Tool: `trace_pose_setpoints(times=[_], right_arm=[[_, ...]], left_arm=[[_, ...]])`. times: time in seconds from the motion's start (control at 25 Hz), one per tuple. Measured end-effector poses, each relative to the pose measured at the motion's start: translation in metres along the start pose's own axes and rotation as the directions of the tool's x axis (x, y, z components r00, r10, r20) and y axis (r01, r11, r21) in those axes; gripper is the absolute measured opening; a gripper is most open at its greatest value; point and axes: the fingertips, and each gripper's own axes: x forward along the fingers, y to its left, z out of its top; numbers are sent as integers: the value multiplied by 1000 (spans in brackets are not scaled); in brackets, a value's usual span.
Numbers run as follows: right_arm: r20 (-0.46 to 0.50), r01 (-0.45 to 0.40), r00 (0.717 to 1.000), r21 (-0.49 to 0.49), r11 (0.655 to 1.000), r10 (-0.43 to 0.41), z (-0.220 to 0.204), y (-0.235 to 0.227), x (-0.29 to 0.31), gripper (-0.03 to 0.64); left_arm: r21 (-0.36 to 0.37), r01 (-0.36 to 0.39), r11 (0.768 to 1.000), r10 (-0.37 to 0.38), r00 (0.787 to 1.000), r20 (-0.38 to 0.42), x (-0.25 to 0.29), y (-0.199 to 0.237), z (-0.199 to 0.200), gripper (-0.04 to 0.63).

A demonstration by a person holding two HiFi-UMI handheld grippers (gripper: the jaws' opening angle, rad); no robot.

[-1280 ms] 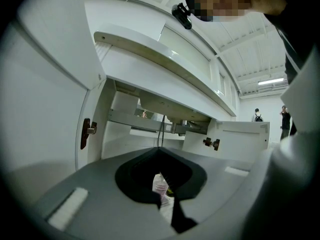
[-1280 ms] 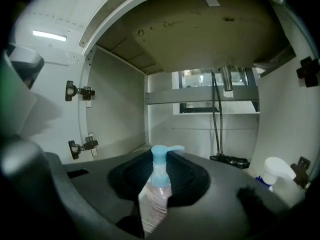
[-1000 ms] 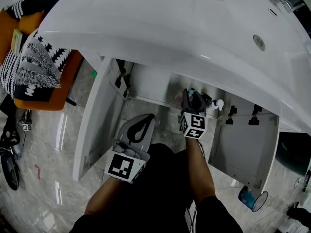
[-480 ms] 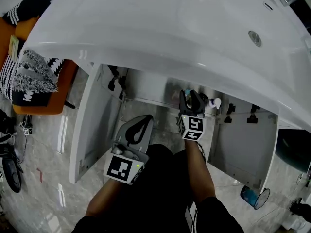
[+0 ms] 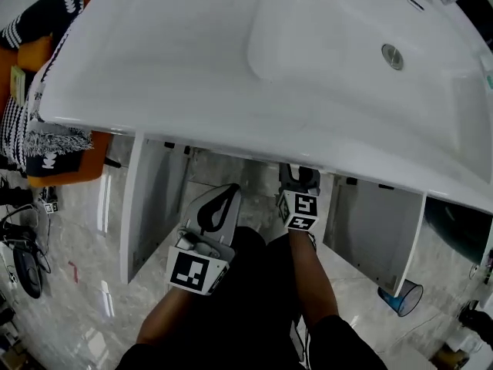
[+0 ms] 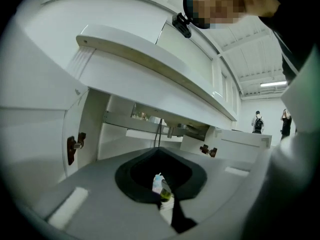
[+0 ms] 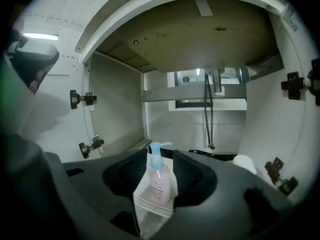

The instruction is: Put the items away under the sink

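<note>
When I read the right gripper (image 7: 160,160) through its own view, its jaws are clamped on a pump bottle (image 7: 159,181) with pink liquid and a blue pump head. The bottle stands upright between the pale pads. Directly ahead of these jaws lies the open cabinet (image 7: 115,109) under the sink. Dark hoses (image 7: 209,114) hang at its rear, ahead and slightly right of the jaws. Door hinges (image 7: 82,98) sit on the wall to the jaws' left. A white rounded object (image 7: 245,163) rests just beyond the right jaw; I cannot identify it.

The left gripper (image 5: 227,195) is closed with its tips meeting. A small bottle (image 6: 162,190) with a yellowish body is held low between its pads. This gripper sits to the left of the right gripper and further back from the cabinet opening.

Above both grippers, the white sink (image 5: 231,60) overhangs; the right gripper's tips are beneath its front edge. Outboard of the left gripper stands an open cabinet door (image 5: 150,206). Outboard of the right gripper stands the other door (image 5: 377,230).
</note>
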Motion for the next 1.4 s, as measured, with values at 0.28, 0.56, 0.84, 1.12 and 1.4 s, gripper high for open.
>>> trace_pose_setpoints(times=[0.28,0.56,0.84,1.12,1.4], right_arm=[[-116,-3,993,54,999,9,34,11,-56,139],[-203,17,979,91,996,2,100,21,-121,106],[-261,33,965,104,994,-5,170,31,-183,61],[-264,67,964,116,991,-34,252,38,-240,23],[-254,104,965,138,985,-66,318,32,-294,17]], left_arm=[[-18,-11,1000,10,997,-76,-12,-20,70,9],[-49,-1,999,-6,990,-142,-35,-46,152,8],[-63,25,998,-36,986,-166,-52,-74,238,8],[-56,41,998,-49,987,-153,-75,-95,320,8],[-81,84,993,-96,983,-158,-103,-135,365,8]])
